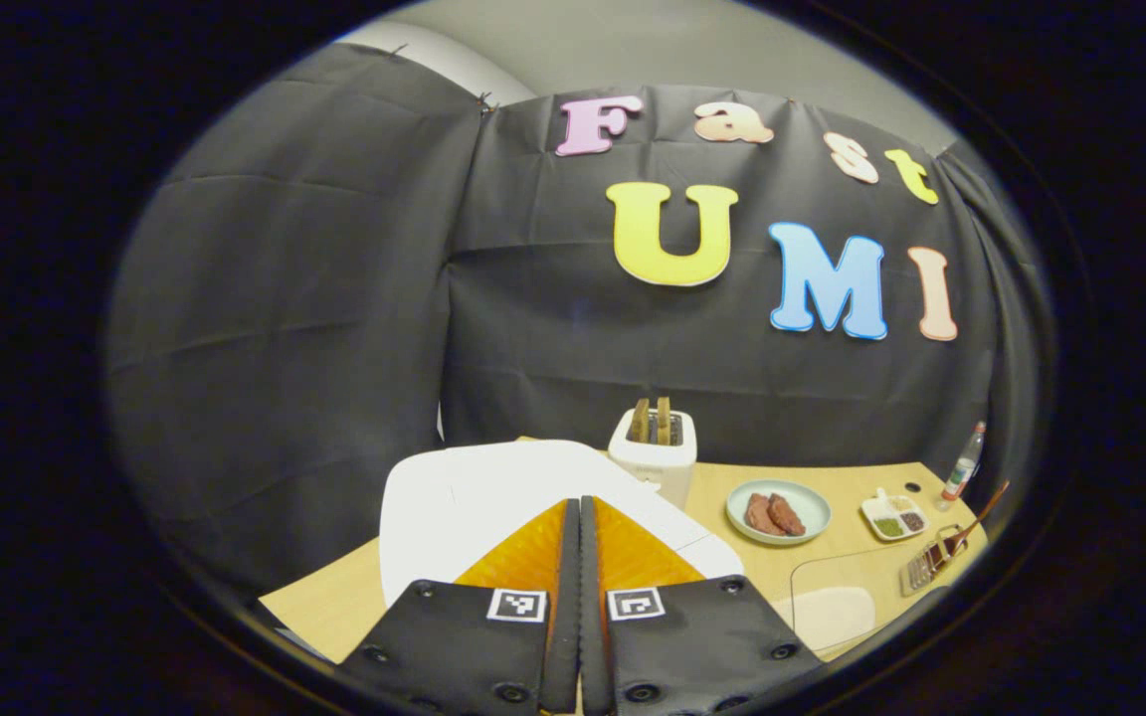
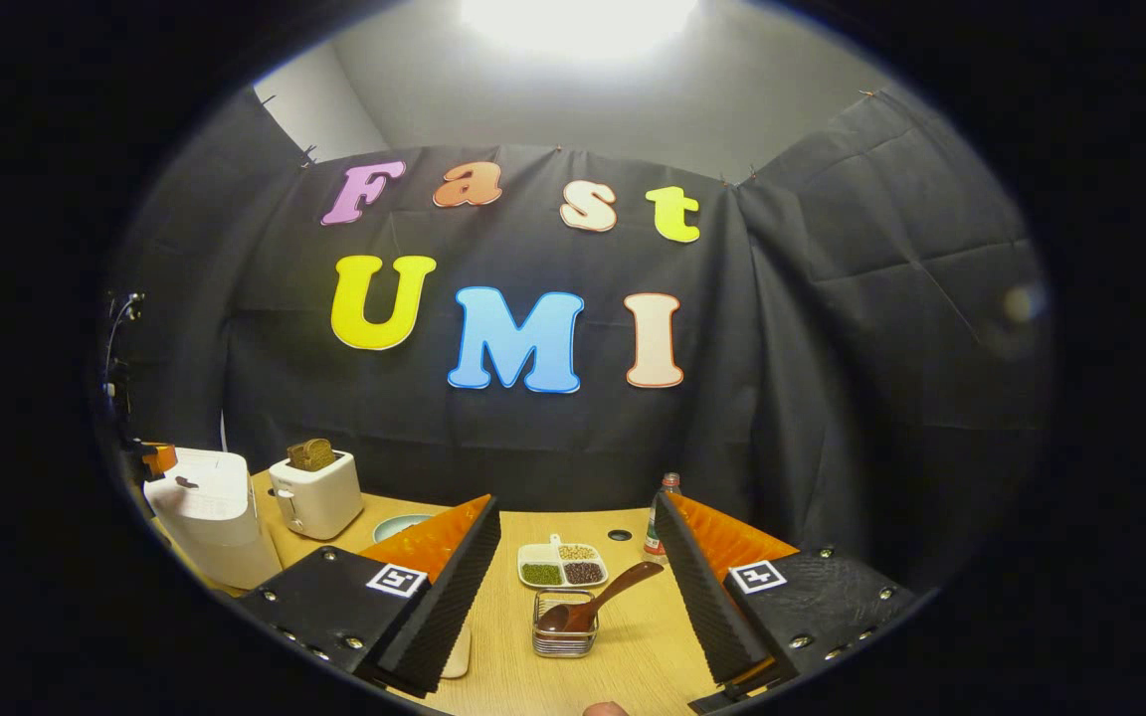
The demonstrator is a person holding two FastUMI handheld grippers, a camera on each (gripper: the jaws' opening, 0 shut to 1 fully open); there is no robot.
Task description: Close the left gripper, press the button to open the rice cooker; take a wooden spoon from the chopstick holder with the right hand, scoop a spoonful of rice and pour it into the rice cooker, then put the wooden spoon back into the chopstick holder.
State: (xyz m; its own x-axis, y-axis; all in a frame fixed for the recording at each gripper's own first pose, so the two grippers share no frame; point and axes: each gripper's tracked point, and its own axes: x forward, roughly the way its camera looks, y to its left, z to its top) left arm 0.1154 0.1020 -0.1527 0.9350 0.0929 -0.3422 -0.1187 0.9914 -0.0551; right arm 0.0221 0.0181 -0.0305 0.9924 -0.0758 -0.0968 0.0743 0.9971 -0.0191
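- Left gripper point(image 1: 580, 512): fingers pressed together, tips over the white rice cooker point(image 1: 493, 492), whose lid is down.
- Right gripper point(image 2: 573, 557): fingers wide apart, holding nothing.
- Wooden spoon point(image 2: 598, 597): dark brown, leaning in the wire chopstick holder point(image 2: 565, 625) between those fingers.
- Divided dish point(image 2: 563, 564) of grains sits just behind the holder.

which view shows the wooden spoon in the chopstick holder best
The right gripper view. There the wooden spoon leans in the chopstick holder, centred and near, between the open right gripper fingers. The left gripper view shows the spoon small and distorted at the far right edge.
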